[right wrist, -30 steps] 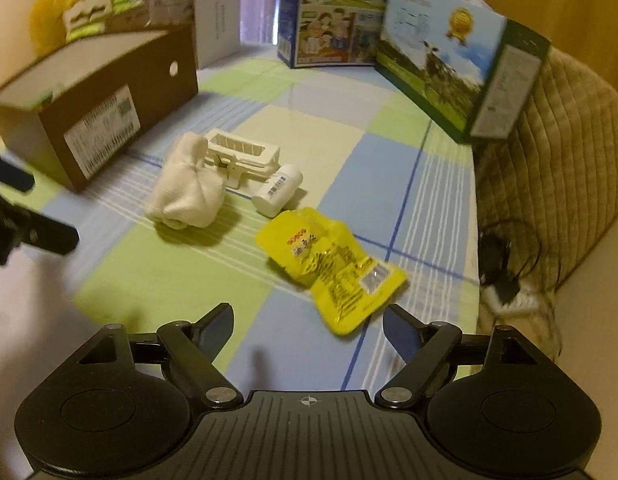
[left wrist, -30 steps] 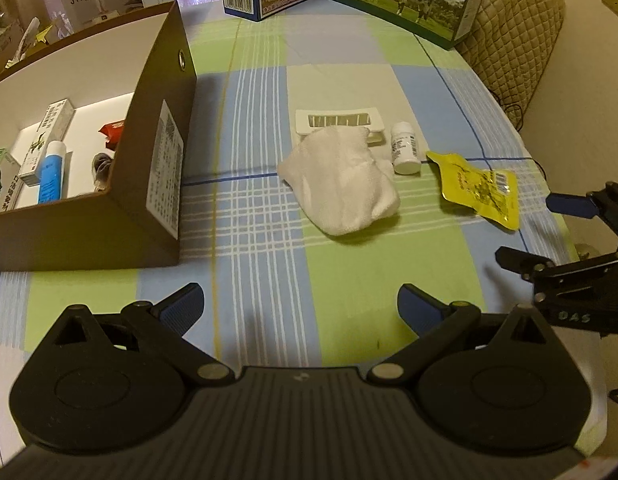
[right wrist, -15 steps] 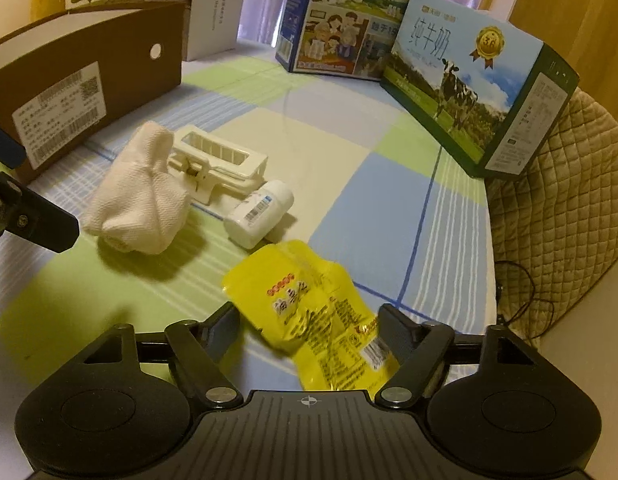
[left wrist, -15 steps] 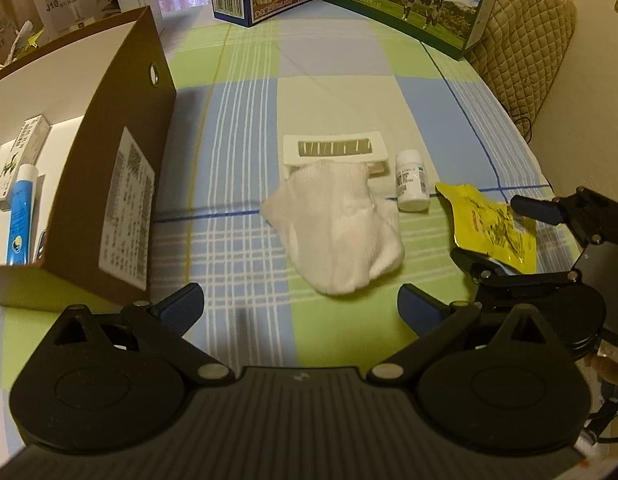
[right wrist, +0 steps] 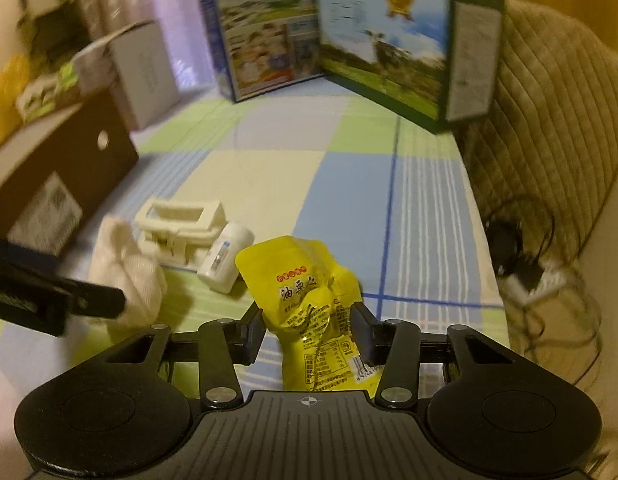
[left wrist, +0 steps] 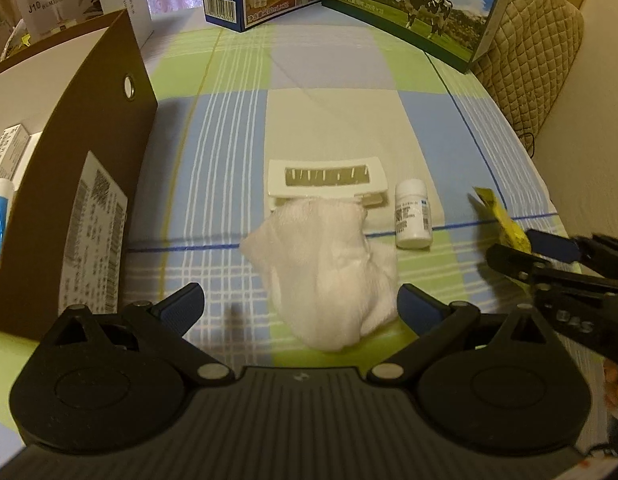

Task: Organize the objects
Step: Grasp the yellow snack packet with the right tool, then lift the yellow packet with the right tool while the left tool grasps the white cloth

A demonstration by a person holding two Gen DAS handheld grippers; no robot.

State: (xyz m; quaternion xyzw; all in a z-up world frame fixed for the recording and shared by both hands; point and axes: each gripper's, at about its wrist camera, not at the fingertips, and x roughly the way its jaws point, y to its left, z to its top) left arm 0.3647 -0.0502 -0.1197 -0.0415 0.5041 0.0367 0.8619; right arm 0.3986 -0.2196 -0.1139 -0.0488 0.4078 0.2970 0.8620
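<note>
Yellow and crinkly, the pouch [right wrist: 309,312] sits right between the fingers of the right gripper [right wrist: 309,326]. The two fingers are pulled in close and squeeze the pouch from both sides. Its top sticks up past the fingertips, and its bottom end with the barcode hangs back toward the gripper body. In the left wrist view only a corner of the pouch [left wrist: 499,216] shows, above the right gripper [left wrist: 549,256], far off to the right side.

The left gripper [left wrist: 299,306] is spread wide and holds nothing. A white sock [left wrist: 325,264] lies on the checked cloth [left wrist: 229,152] just ahead of it, with the near end of the sock between the two blue fingertips [left wrist: 183,304]. The fingertips do not touch the sock.

Past the sock lies a flat white plastic piece [left wrist: 327,178] with a long slot in it. The far end of the sock rests against it. A small white bottle [left wrist: 413,220] lies on its side just to the right of the sock and the plastic piece. From the right gripper, the bottle [right wrist: 227,256] is just ahead and a bit left, close beside the pouch.

A brown box [left wrist: 77,184] stands open on the left of the left gripper, with some small packs inside. Two big milk cartons [left wrist: 405,4] stand at the far end of the cloth.
</note>
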